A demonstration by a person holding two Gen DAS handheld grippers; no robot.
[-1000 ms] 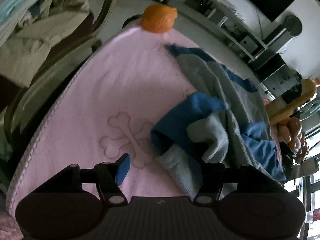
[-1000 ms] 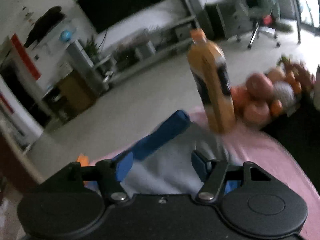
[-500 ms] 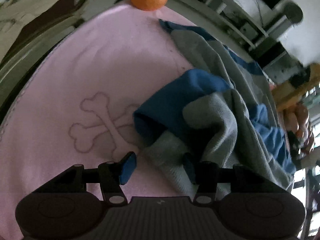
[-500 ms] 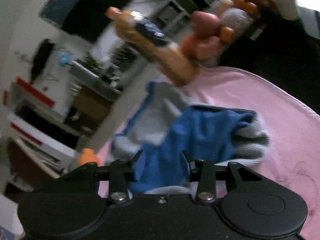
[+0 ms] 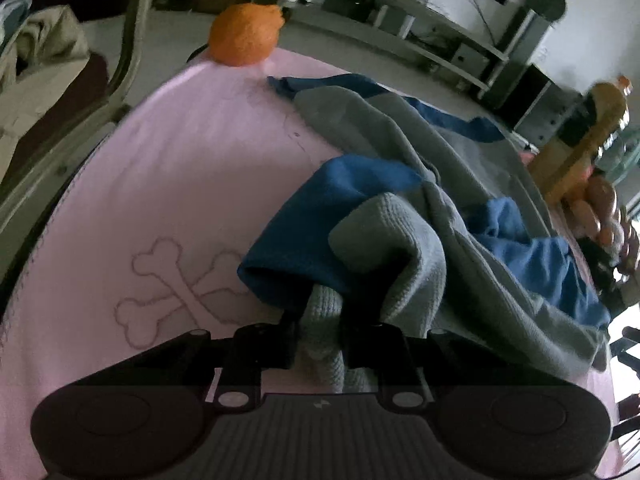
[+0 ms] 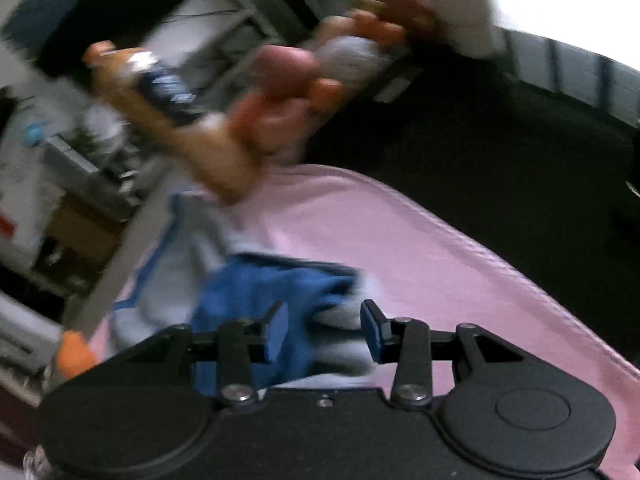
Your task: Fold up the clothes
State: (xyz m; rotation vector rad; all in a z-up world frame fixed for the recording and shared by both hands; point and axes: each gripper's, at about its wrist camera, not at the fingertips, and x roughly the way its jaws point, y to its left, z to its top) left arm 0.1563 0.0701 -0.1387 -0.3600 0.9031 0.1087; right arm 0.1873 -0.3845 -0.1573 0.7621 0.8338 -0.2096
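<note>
Lying bunched at 3 o'clock, sweater (image 5: 400, 208) leaves pink cloth (image 5: 180, 168) bare at 9; left gripper (image 5: 320, 316) closing, pinches its cuff; right gripper (image 6: 324, 328) straddles fabric, parted.

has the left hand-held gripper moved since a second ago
Yes. The left hand-held gripper has moved right, off the bone outline, and its jaws have just been closing on the grey cuff.

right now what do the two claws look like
Both are matte black. The left claw has a ribbed grey plate with a small lightning mark, two round housings and silver screws. The right claw has the same black linkage, with blue pads on its fingers.
</note>
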